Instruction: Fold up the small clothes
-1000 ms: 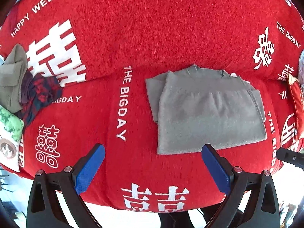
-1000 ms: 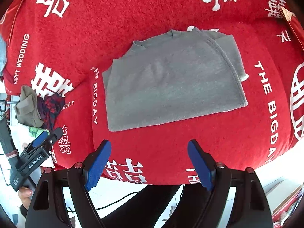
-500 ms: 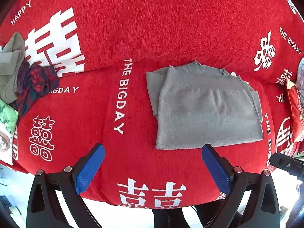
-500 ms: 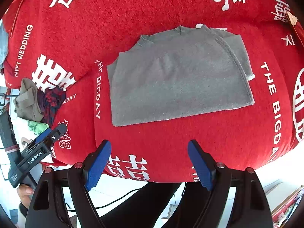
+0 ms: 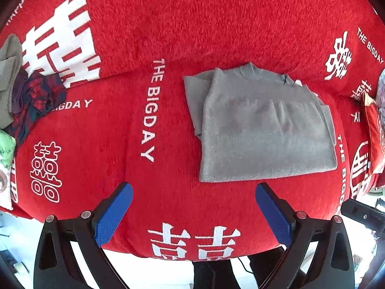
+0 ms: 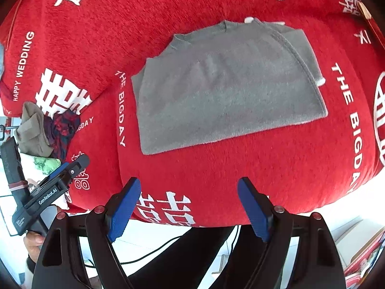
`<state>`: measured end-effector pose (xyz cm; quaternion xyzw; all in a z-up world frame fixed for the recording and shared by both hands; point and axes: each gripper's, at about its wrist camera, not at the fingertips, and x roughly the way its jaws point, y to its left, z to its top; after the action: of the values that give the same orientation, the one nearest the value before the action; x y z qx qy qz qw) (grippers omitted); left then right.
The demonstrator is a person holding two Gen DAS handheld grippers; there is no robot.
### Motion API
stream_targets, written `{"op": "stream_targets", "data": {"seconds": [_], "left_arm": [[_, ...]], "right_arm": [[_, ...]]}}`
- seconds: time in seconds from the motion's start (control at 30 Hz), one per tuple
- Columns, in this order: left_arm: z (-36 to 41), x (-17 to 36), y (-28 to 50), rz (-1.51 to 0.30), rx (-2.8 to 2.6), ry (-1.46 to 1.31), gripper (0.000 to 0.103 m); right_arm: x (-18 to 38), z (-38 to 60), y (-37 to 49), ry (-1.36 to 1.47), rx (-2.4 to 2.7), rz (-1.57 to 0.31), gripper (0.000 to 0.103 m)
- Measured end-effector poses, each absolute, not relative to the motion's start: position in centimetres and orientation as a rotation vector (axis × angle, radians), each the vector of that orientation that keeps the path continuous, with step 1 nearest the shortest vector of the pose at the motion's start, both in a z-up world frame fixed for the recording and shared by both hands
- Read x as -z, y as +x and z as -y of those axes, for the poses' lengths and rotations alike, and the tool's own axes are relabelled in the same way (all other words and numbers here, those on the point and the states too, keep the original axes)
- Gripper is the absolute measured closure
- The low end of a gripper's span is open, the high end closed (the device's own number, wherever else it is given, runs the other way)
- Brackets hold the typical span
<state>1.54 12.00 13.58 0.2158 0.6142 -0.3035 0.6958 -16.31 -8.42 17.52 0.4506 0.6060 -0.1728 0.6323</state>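
Observation:
A grey garment (image 5: 259, 130) (image 6: 223, 86) lies folded flat on the red cover (image 5: 168, 36) (image 6: 240, 168) with white lettering. Its near hem runs just beyond the gripper tips in both views. My left gripper (image 5: 192, 190) hangs open above the cover, a little left of the garment's near left corner, nothing between its blue pads. My right gripper (image 6: 189, 185) is open too, over the cover's front edge, short of the hem. The left gripper's black body (image 6: 48, 192) shows at the lower left of the right wrist view, held by a hand.
A pile of small clothes, olive (image 5: 8, 77) (image 6: 33, 130) and dark red plaid (image 5: 36, 98) (image 6: 62, 130), sits at the cover's left end beside a green and white cushion (image 5: 6, 149). A red cushion (image 5: 373, 130) lies at the right. Dark trouser legs (image 6: 192, 252) stand below the front edge.
Both grippers have come lower and closer to the cover; the garment looks larger and sits nearer the tips in each view. The jaws stayed open and the garment has not moved.

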Motion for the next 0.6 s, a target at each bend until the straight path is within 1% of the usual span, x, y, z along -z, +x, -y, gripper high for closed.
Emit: {"op": "stream_targets", "data": {"seconds": [0.33, 0.6], "left_arm": [[-11.4, -10.2, 2.3, -1.417, 0.631, 0.498, 0.001], [-10.1, -6.1, 2.5, -1.448, 0.590, 0.499, 0.001]], "right_arm": [[-13.9, 8.3, -16.9, 1.167, 0.386, -1.402, 0.018], [-9.2, 8.8, -16.7, 1.227, 0.363, -1.423, 0.018]]}}
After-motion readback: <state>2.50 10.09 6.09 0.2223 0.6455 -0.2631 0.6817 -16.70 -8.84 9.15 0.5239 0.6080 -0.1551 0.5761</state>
